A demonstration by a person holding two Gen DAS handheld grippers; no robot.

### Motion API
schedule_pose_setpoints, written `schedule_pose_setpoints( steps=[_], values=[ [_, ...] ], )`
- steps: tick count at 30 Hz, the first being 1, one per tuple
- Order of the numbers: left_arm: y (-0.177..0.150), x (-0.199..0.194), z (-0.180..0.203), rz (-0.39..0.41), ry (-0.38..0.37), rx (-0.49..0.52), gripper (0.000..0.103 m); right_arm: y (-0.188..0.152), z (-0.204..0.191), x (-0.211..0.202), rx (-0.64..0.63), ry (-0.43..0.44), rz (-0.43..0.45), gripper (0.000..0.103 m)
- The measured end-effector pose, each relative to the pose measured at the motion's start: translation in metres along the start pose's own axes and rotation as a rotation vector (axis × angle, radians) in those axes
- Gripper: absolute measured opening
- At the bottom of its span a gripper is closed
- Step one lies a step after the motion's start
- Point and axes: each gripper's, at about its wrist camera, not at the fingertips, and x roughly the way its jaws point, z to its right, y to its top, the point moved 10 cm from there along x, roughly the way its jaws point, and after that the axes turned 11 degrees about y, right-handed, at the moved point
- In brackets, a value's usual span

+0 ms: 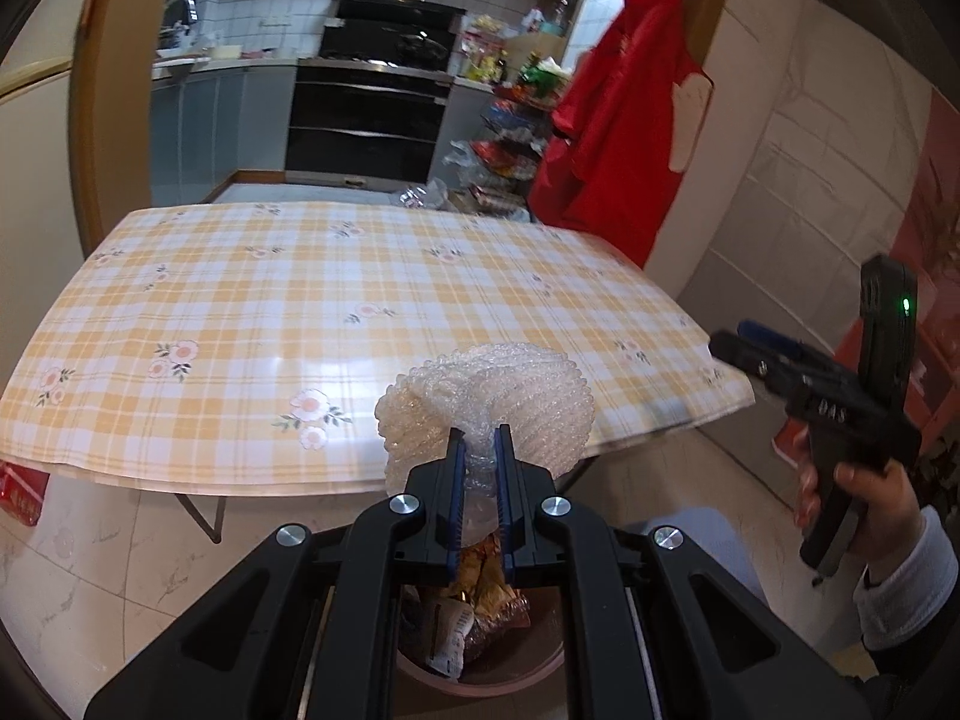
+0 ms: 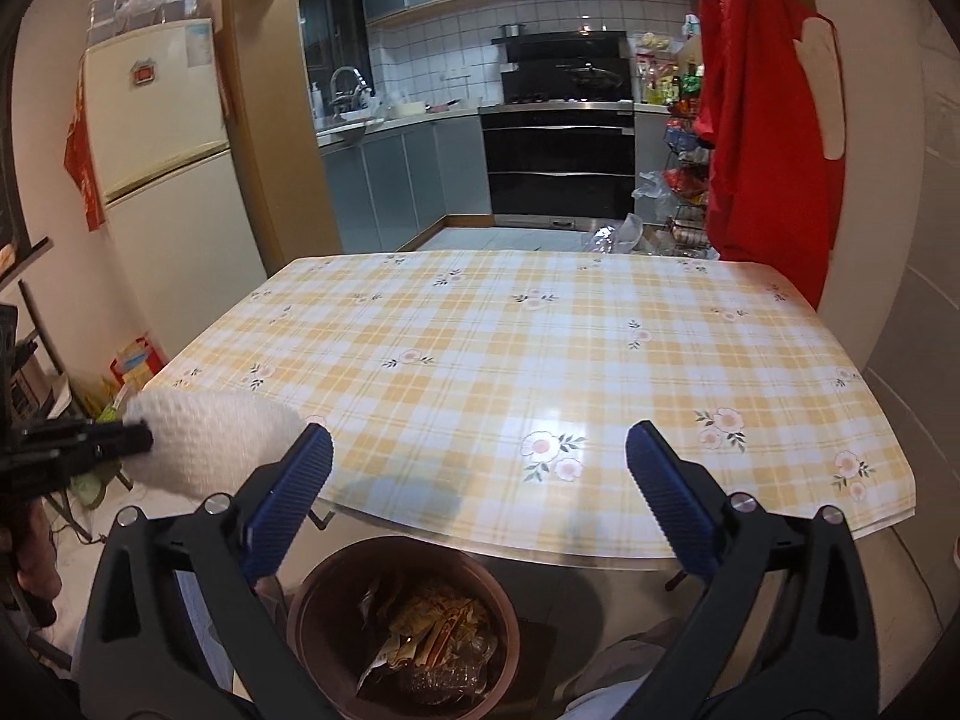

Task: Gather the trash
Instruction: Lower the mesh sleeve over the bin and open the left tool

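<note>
**Bubble wrap pinched over the bin, right gripper spread wide**

The left gripper (image 1: 478,438) is clamped on a crumpled wad of bubble wrap (image 1: 486,396) — its two blue-padded fingers (image 1: 457,480) stand close together with a thin neck of the plastic squeezed between them, while the bulk of the wad fans out above and beyond the fingertips. The wad hangs in the air past the near edge of the table (image 1: 360,324), not resting on its yellow-checked flowered cloth. Directly below the fingers sits the round brownish trash bin (image 1: 480,678) on the floor, with crinkled wrappers (image 1: 480,594) lying inside.

From the right wrist view the same wad (image 2: 210,444) appears at the left, near the table's corner, with the dark tip of the left gripper (image 2: 129,438) touching it.

The right gripper (image 2: 478,447) holds nothing — its blue ribbed pads (image 2: 288,504) are splayed far apart, with the near table edge and the bin (image 2: 324,594) showing in the gap between them. The bin stands just beside the table edge, and gold and brown wrappers (image 2: 432,642) fill its bottom. In the left wrist view the right gripper (image 1: 729,345) is held up off the table's right side by a hand (image 1: 870,498).
</note>
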Motion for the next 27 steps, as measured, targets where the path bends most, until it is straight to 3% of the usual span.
schedule_pose_setpoints(
  steps=[17, 19, 20, 22, 27],
  values=[
    [-0.03, 0.03, 0.051, -0.11, -0.058, 0.122, 0.01, -0.014, 0.02, 0.001, 0.062, -0.005, -0.006, 0.097],
    [-0.033, 0.033, 0.053, -0.119, -0.063, 0.131, 0.014, -0.015, 0.021, 0.0, 0.066, -0.008, -0.008, 0.097],
    [-0.034, 0.034, 0.054, -0.12, -0.064, 0.133, 0.022, -0.016, 0.022, 0.001, 0.07, -0.009, -0.01, 0.097],
    [-0.034, 0.035, 0.055, -0.115, -0.057, 0.137, 0.058, -0.017, 0.023, 0.001, 0.077, -0.009, -0.01, 0.097],
    [-0.029, 0.035, 0.043, -0.087, 0.003, 0.123, 0.081, -0.018, 0.023, 0.001, 0.071, -0.013, -0.014, 0.097]
  ],
)
